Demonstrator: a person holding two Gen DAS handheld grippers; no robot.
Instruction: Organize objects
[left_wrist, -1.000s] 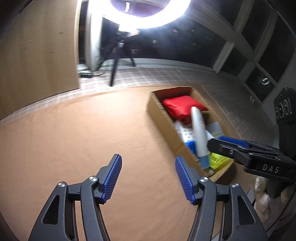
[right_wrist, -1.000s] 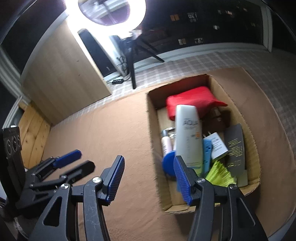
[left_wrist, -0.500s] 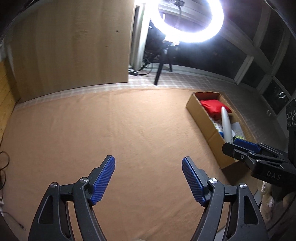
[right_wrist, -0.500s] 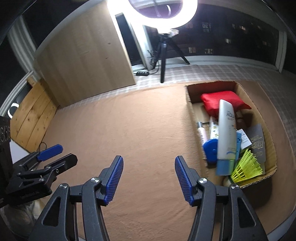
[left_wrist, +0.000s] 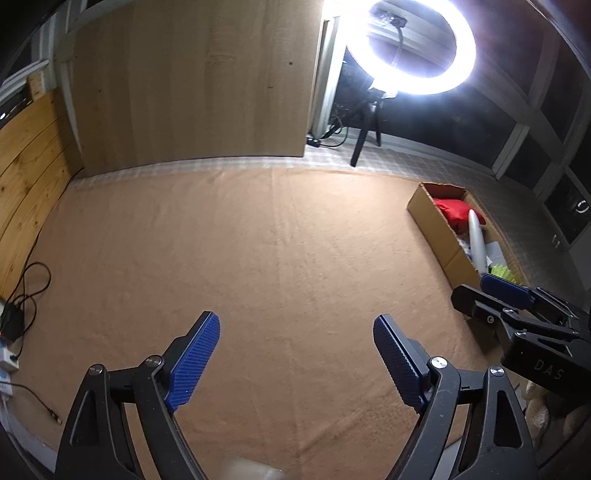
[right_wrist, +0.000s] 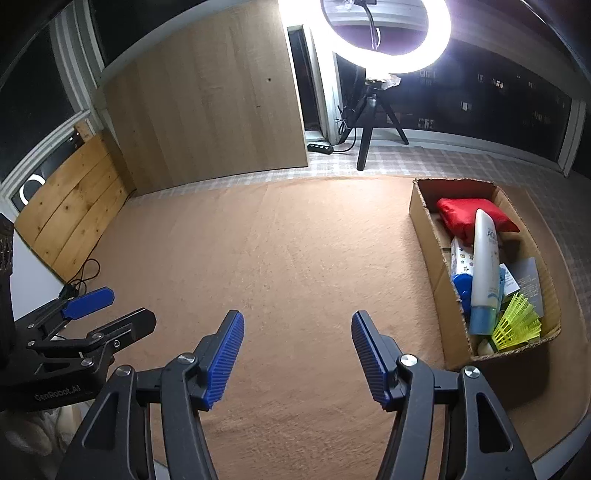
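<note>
A cardboard box stands at the right of the brown cloth-covered table. In it lie a red pouch, a white AQUA tube, a starred bottle with a blue cap, a yellow shuttlecock and cards. The box also shows in the left wrist view. My left gripper is open and empty above the table's near edge. My right gripper is open and empty, left of the box and apart from it.
A ring light on a tripod stands behind the table on a checked floor. A wooden panel and wooden planks stand at the back left. Cables and a power strip lie off the table's left edge.
Both grippers have pulled back and up from the box, so it now looks smaller and farther to the right. Both stay open and empty.
</note>
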